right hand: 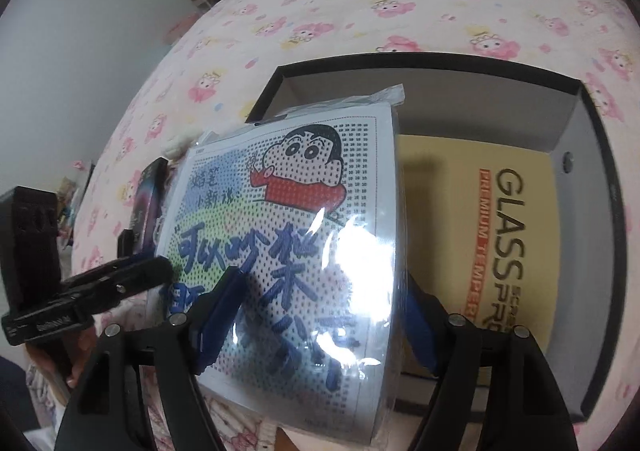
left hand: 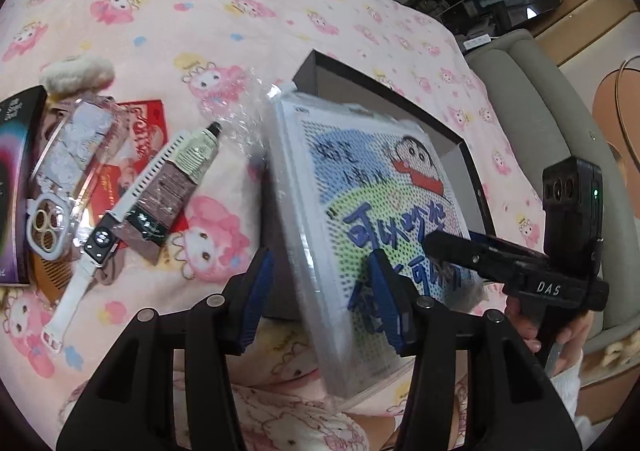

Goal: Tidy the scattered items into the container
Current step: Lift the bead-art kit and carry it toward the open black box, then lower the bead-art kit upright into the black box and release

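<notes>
Pink cartoon-print bedding (left hand: 192,3) covers the bed. On it, a wrapped cartoon craft kit (right hand: 296,235) tilts over the near left corner of an open dark box (right hand: 576,179). The right gripper (right hand: 316,319) straddles the kit; its right finger is hidden behind the glare, so contact is unclear. The left gripper (left hand: 320,291) brackets the kit's left edge. Only the right view shows a screen-protector pack (right hand: 508,235) lying in the box. Only the left view shows a watch (left hand: 96,243), tube (left hand: 176,183) and phone case (left hand: 64,171) scattered left of the box.
</notes>
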The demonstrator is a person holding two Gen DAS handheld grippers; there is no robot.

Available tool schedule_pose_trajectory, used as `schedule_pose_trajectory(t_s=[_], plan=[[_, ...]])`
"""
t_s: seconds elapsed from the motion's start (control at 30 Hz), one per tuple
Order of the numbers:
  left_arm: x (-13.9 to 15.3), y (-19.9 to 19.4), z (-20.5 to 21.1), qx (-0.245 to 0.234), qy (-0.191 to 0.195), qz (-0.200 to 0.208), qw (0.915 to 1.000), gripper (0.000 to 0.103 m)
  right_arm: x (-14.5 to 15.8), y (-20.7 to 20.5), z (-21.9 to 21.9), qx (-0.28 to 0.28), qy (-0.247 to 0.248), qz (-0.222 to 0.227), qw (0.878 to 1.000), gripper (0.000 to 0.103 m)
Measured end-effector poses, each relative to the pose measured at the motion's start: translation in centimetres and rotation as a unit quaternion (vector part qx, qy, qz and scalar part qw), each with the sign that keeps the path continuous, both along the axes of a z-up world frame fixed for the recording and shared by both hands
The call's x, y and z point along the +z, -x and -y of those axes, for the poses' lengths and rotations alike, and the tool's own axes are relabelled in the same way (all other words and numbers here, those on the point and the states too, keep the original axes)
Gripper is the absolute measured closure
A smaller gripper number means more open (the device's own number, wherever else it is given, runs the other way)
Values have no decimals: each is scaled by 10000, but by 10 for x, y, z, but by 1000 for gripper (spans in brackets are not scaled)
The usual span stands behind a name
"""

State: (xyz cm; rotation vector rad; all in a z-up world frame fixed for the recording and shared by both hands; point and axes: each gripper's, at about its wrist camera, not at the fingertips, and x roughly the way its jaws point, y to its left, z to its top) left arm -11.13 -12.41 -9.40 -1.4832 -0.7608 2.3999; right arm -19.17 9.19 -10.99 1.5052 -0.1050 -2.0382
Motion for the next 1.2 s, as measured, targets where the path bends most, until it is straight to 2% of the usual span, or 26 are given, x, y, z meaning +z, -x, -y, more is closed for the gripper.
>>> schedule_pose_trajectory(t_s=[0.07,0.1,0.23,0.37,0.53,0.7,0.87,1.0,1.13,1.2], plan=[[5,0,-8,42,241,-42,9997,55,1,-1,-2,4,81,-16,10000,41],[9,-1,-11,50,364,-77,9993,55,3,-3,-4,-10,117,-23,9999,42],[30,0,-24,-109,577,-260,9979,57,17,-9,-16,-21,221,-161,9996,44],[50,13,-44,-300,736,-483,9957,57,43,-12,-31,-62,126,-555,9984,44],[50,44,-80,-507,923,-573,9928,56,48,-4,-58,-310,-142,-800,9962,43],[19,79,-110,-728,781,-46,9943,54,24,3,-88,-787,-261,-713,9940,43],[-1,95,-124,-799,826,256,9930,53,4,18,-100,-993,-330,-441,9935,43],[-10,98,-131,-852,1074,482,9894,52,-8,22,-95,-893,-505,-367,9940,43],[-22,98,-139,-942,1325,687,9843,52,-10,21,-90,-720,-870,-509,9923,43],[-28,97,-141,-952,1314,805,9835,52,-11,19,-85,-669,-1074,-588,9902,42]])
